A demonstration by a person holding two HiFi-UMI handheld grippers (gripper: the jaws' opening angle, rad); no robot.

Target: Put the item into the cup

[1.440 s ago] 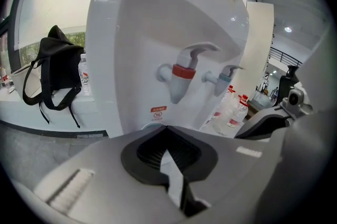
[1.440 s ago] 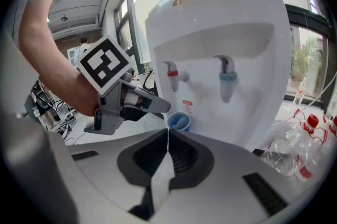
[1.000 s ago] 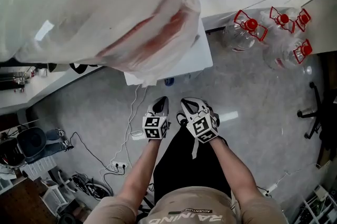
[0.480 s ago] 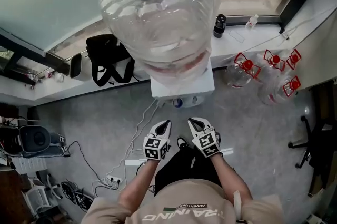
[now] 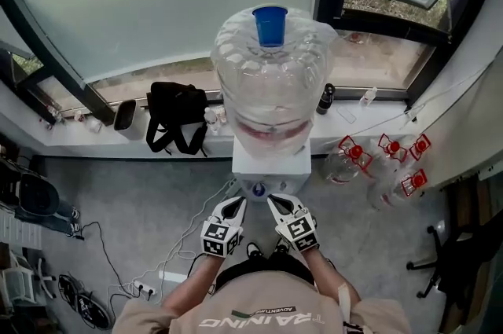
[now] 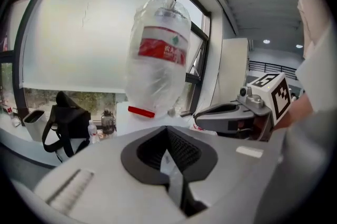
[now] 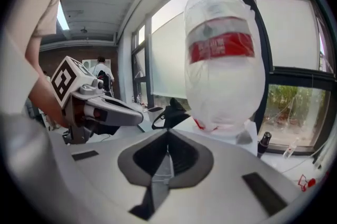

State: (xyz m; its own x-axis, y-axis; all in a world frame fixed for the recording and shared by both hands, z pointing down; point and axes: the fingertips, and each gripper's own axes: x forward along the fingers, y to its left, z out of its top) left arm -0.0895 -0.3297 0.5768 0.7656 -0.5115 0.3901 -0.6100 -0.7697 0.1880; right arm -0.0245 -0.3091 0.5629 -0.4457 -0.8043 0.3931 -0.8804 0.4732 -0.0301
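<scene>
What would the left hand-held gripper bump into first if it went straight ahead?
Most likely the white water dispenser, just below the big water bottle. The left hand-held gripper is shut and empty and points at it with nothing between, though depth is hard to judge.

Pale daylight pours through the frosted window panes [image 5: 165, 2] behind the large clear plastic water bottle [image 5: 271, 85]. The head view is bright, even and sharp, with white glints on the bottle's ribs and only soft shade on the grey floor [image 5: 149, 199] below it. Both gripper views are fisheye, ringed by black corners, and the window frames beside the bottle bow. There the bottle looks soft, and the grey tongs of the left gripper [image 6: 169, 154] and right gripper [image 7: 167, 157] lie close and out of focus.
</scene>
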